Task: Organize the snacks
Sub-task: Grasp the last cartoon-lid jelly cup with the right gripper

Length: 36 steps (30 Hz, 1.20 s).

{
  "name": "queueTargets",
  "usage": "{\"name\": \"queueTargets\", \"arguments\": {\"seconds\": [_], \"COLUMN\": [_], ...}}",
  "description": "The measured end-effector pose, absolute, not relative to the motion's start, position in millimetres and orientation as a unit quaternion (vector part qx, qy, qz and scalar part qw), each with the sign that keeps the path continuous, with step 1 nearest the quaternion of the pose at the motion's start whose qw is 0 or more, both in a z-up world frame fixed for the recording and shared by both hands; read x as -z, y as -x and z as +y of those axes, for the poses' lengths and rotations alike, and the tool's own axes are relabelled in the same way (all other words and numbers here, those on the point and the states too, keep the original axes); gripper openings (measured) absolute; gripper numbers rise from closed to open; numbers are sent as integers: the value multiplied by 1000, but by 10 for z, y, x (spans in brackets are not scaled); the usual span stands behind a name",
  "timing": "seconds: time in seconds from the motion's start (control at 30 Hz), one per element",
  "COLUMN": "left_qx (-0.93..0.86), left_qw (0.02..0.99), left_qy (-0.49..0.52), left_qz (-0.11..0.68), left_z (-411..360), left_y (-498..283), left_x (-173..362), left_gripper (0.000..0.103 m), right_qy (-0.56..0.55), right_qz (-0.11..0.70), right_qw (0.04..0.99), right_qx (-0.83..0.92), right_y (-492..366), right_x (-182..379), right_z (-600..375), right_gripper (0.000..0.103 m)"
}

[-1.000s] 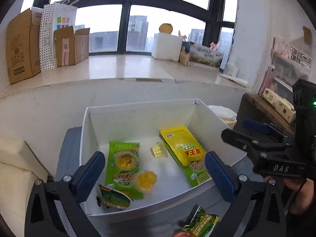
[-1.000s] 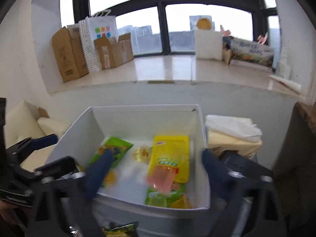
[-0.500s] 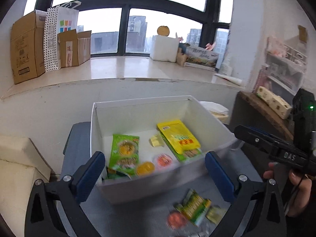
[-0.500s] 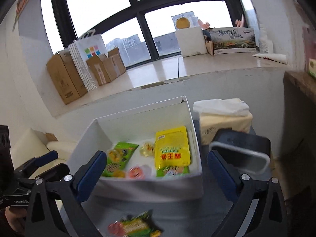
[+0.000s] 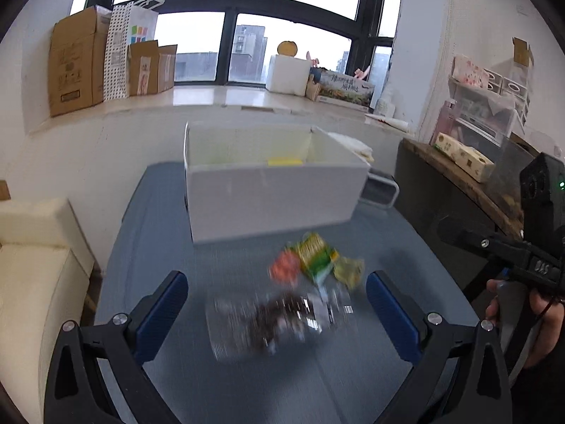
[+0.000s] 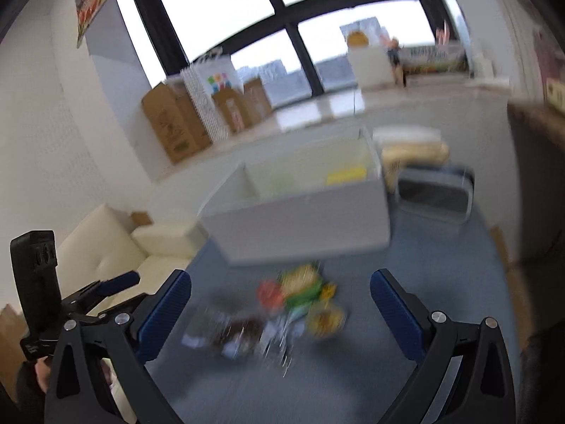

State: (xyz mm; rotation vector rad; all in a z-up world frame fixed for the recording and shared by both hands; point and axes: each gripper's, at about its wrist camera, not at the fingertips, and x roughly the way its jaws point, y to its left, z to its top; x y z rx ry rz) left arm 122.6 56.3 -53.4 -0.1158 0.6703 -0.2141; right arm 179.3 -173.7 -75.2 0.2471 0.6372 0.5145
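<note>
A white box (image 5: 272, 198) stands at the back of the blue-grey table (image 5: 169, 233); only a yellow packet edge (image 5: 284, 161) shows over its rim. In front of it lies a blurred heap of snacks: a green packet (image 5: 314, 256), an orange-red jelly cup (image 5: 282, 272), a yellow cup (image 5: 348, 270) and a dark clear-wrapped packet (image 5: 268, 321). My left gripper (image 5: 275, 304) is open and empty, low over the heap. My right gripper (image 6: 280, 304) is open and empty over the same heap (image 6: 300, 296); the box (image 6: 300, 226) lies beyond.
A cream sofa (image 5: 31, 268) is at the left, a dark wooden shelf (image 5: 459, 190) at the right. A grey handled bin (image 6: 434, 194) and a tissue pack (image 6: 413, 152) sit right of the box. Cardboard boxes (image 5: 81, 60) stand on the windowsill.
Both grippers have pulled back and down from the box; its contents have dropped out of sight behind the near wall and the loose snack heap has come into view between the fingers.
</note>
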Motion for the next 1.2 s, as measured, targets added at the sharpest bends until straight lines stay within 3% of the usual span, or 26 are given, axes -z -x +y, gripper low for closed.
{"name": "queueTargets", "arguments": {"seconds": [0.37,0.93,1.0,1.03,1.2], "left_qx": [116,107,104,101,95], "left_qw": [932,925,923,923,919], "left_qy": [79,77,81,85,96], "left_qz": [334,357,360,363,371], "left_z": [493,579,613,629,683], "left_y": [-782,-782,-811,-823,-883], "left_x": [652,800,832,860,939], "left_gripper": [103,103,103,103,103], "right_qy": [-109,-51,-54,-42,-28], "right_qz": [350,414,426,422,424], "right_qw": [895,884,878,882,882], "right_qx": [-253,-209,-213,-204,-206], "right_y": [-1637,-2584,-2662,-2674,-2677], "right_x": [1259,1786,1829,1807,1768], "right_z": [-1687,-1352,-1334,-1322,-1314], "right_gripper": [103,102,81,52,50]}}
